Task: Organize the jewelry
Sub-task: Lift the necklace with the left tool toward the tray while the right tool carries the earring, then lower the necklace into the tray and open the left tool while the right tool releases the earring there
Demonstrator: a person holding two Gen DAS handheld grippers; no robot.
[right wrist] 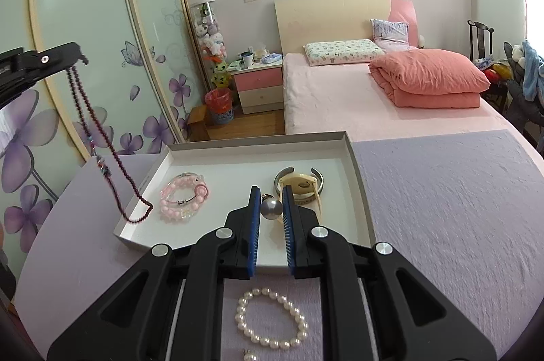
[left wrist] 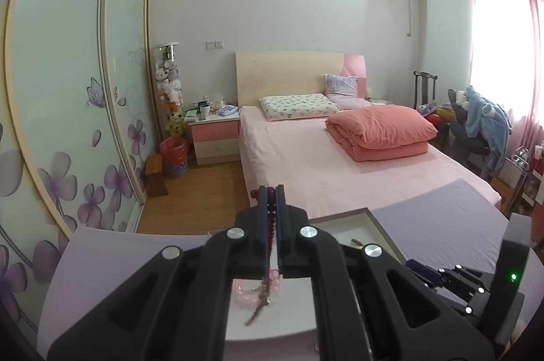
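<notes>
My left gripper is shut on a dark red bead necklace. In the right wrist view that gripper is high at the left, and the necklace hangs down so its lower loop reaches over the left rim of the white tray. In the tray lie a pink bead bracelet, a cream bangle with a metal cuff and a grey pearl piece. My right gripper is shut on the grey pearl piece above the tray. A white pearl bracelet lies on the lilac cloth below it.
The lilac cloth covers the foot of a pink bed with a folded pink quilt. A sliding wardrobe stands left. A nightstand and red bin stand beyond. A small pearl earring lies near the bottom edge.
</notes>
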